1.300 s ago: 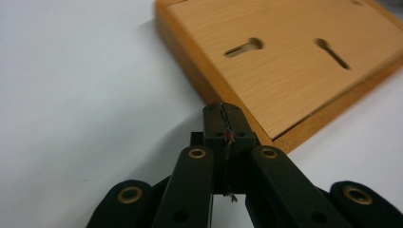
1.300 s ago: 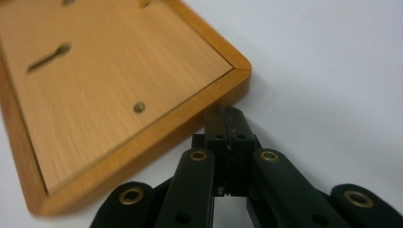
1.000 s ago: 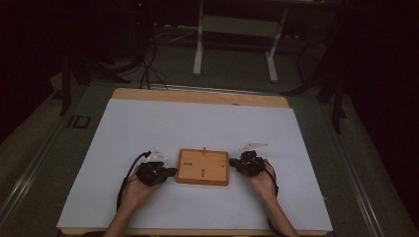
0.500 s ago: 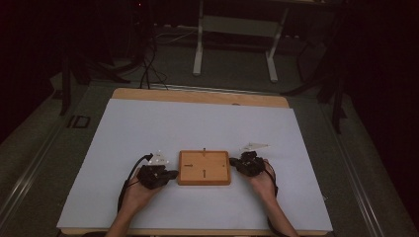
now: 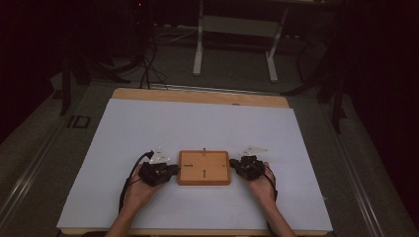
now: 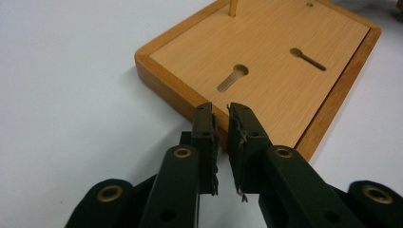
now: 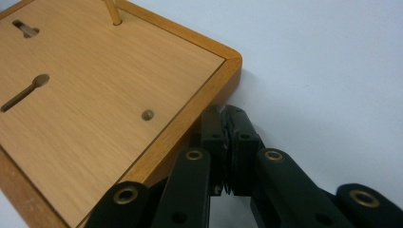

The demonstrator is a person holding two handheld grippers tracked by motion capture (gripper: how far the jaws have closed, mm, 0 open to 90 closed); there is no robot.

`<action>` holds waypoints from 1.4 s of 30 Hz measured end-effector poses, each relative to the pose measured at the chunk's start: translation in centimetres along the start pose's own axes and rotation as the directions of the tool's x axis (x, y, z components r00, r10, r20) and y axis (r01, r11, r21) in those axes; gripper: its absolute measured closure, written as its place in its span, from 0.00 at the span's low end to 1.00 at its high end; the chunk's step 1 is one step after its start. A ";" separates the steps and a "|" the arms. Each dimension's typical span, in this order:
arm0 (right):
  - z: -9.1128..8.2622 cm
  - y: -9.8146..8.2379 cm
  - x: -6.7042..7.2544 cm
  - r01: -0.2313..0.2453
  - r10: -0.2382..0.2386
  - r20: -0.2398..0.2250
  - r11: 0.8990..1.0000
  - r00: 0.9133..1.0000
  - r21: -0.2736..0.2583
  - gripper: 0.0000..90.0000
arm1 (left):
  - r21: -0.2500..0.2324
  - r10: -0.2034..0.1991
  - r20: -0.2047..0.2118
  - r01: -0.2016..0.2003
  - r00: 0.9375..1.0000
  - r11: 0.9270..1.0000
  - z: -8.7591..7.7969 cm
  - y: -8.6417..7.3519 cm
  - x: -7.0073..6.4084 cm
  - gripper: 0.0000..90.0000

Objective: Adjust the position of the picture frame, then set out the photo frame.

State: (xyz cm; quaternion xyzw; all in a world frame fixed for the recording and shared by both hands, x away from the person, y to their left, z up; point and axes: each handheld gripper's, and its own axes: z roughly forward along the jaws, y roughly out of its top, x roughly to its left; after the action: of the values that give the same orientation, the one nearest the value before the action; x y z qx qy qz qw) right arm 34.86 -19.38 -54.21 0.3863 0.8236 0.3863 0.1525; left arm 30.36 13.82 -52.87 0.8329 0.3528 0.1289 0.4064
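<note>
The left tool (image 6: 222, 142) has just been opening; a narrow gap stands between its jaws, nothing in it. Straight ahead, touching its tips, lies the wooden board (image 5: 204, 168) flat on the white surface (image 5: 197, 123). The right tool (image 7: 227, 137), jaws pressed together and empty, meets the far edge. The board looks set down; withdrawing remains. Its long axis runs tool to tool.
</note>
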 end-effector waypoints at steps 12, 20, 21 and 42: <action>-0.3 -0.1 0.0 0.006 -0.006 -0.002 1.000 1.000 0.001 0.92 | -0.046 -0.016 -0.003 0.016 1.000 0.999 0.0 0.4 0.3 0.77; -0.9 0.0 0.0 0.004 -0.005 -0.012 1.000 1.000 -0.018 0.87 | -0.068 -0.020 0.011 0.021 1.000 0.997 0.1 1.0 0.1 0.67; -1.0 0.0 0.1 0.003 -0.003 -0.015 1.000 1.000 -0.021 0.86 | -0.070 -0.021 0.015 0.022 1.000 0.997 0.1 1.1 0.0 0.66; -2.6 0.3 0.1 0.022 -0.024 -0.075 0.999 0.997 -0.038 0.70 | -0.068 -0.004 0.057 0.008 0.998 0.998 1.8 3.3 0.1 0.64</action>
State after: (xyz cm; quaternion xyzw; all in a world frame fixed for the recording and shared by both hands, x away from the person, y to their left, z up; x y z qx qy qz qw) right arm 33.49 -20.53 -52.31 0.3591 0.8259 0.4139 0.1330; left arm 32.91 11.44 -51.47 0.8208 0.3390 0.1159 0.4448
